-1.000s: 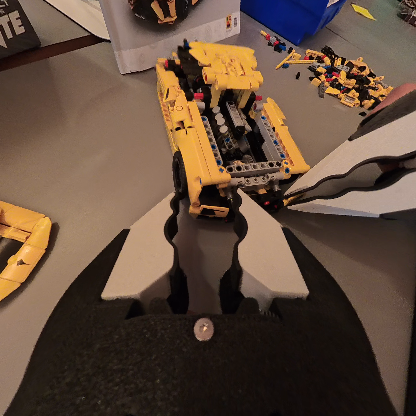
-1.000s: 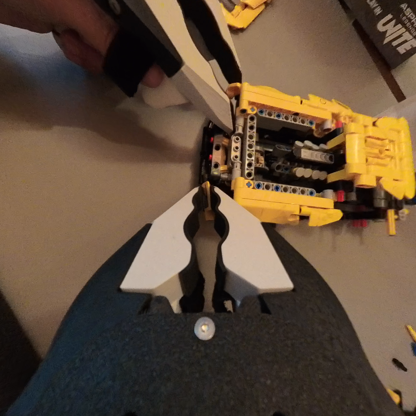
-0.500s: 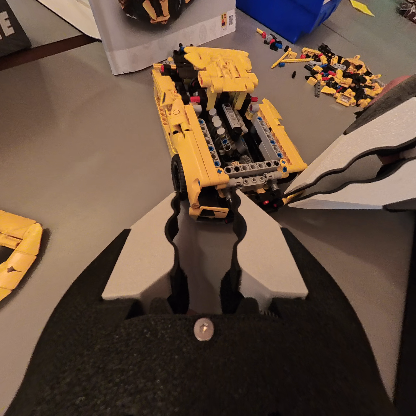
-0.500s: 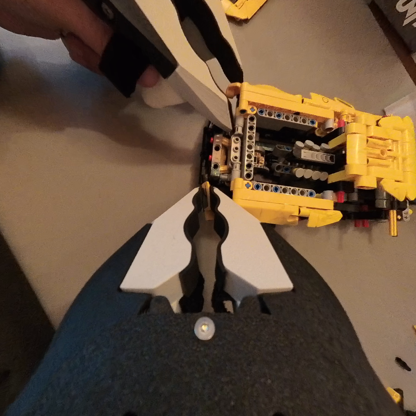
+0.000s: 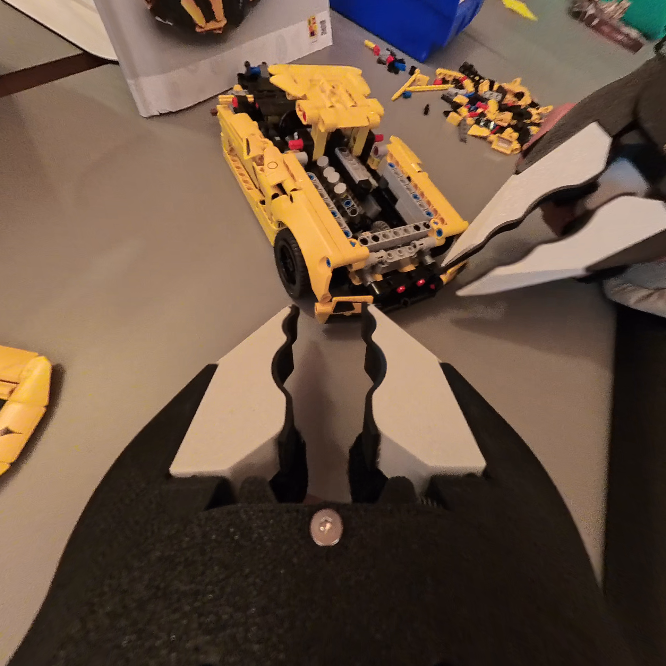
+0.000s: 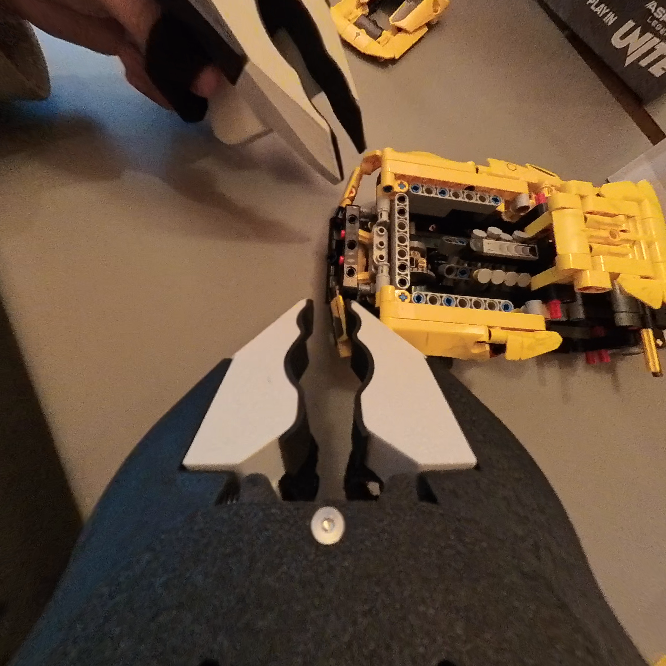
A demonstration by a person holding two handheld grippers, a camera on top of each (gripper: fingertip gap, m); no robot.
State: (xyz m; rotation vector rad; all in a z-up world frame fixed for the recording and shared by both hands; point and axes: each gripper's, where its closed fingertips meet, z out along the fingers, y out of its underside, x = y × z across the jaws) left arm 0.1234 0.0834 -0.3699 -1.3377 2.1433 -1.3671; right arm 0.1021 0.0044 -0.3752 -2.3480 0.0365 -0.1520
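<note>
Hovering open over the grey counter, left hand-held gripper sits just short of the yellow brick car rear corner; loose parts pile beyond. Right view: right hand-held gripper is parted too, a yellow rear trim piece between its fingers, not clamped.

dim warm light, soft shadows, wide-angle edge warping, slight motion blur

One brick car, two grippers, one blue bin
</note>
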